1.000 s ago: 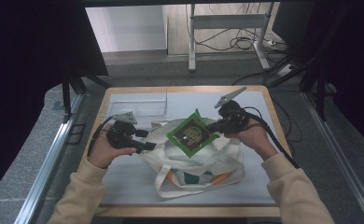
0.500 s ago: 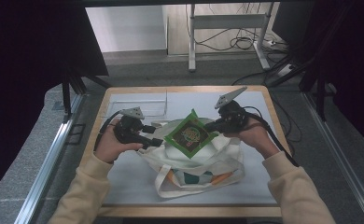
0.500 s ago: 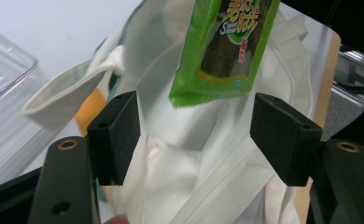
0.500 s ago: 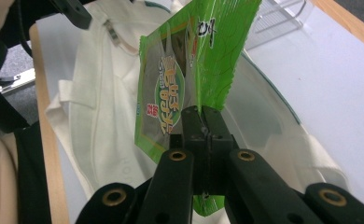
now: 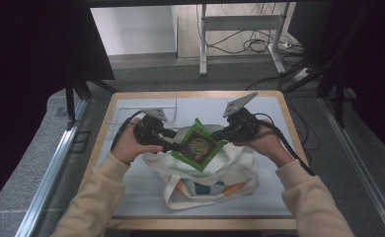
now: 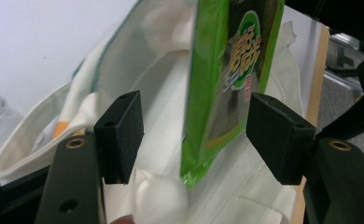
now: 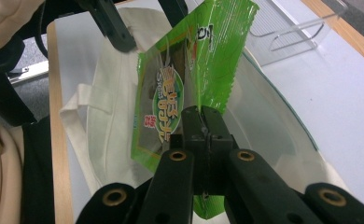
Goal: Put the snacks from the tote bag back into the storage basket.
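My right gripper stays clenched on the green packet, above the cloth bag mid-table. My left gripper has moved in; its jaws, just narrowing, seemingly straddle the packet untouched.

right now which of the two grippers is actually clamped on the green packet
The right gripper: its fingers are shut on the green packet edge. The left gripper is open, the packet hanging untouched between its fingers.

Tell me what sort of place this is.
Probably a lab or workshop set up for recording handling work, not a home. A wood-edged table with a plain white top stands on grey carpet, dark curtains close off both sides, and loose cables lie on the floor beyond a metal stand.
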`<state>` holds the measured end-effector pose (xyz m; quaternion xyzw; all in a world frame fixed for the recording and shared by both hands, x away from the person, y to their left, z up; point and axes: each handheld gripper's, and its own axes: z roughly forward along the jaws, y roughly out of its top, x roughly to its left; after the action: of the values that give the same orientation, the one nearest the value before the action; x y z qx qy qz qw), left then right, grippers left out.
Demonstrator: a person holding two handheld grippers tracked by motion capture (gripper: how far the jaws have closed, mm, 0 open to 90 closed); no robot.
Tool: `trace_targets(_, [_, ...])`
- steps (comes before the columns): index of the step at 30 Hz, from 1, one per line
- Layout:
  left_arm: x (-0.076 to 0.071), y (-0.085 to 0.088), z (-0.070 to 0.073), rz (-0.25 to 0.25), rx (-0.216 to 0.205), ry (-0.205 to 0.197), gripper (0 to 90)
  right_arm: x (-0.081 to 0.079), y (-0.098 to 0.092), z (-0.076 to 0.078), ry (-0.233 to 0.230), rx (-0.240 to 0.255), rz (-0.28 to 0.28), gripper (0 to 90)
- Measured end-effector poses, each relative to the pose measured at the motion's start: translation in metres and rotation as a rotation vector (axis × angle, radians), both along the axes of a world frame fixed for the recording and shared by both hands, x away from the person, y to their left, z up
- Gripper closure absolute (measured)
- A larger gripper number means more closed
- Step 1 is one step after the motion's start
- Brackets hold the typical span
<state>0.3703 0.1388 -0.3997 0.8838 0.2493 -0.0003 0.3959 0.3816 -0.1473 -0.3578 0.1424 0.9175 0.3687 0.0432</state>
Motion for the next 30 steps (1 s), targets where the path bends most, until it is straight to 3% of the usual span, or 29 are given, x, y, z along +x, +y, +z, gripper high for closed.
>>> trace_targets(6, [0.012,-0.014,-0.014,-0.052,0.019,0.061,40.9,0.000,0.008,-0.003,-0.015,-0.007,0.014,89.6])
trace_targets(13, [0.014,-0.023,-0.022,-0.108,0.057,0.083,61.9,0.001,0.012,-0.006,-0.033,0.005,0.035,89.7])
trace_targets(21, [0.011,-0.016,-0.018,-0.135,0.030,0.109,71.7,-0.001,0.010,-0.005,-0.057,0.003,0.041,87.0])
trace_targets(25, [0.008,-0.012,-0.018,-0.122,0.038,0.095,72.3,-0.001,0.011,-0.007,-0.054,0.013,0.047,78.2])
trace_targets(27, [0.007,-0.010,-0.018,-0.099,0.031,0.091,72.3,-0.002,0.011,-0.008,-0.062,0.033,0.031,65.5])
trace_targets(30, [0.006,-0.005,-0.017,-0.077,0.019,0.085,72.4,-0.003,0.008,-0.009,-0.064,0.086,-0.023,53.8])
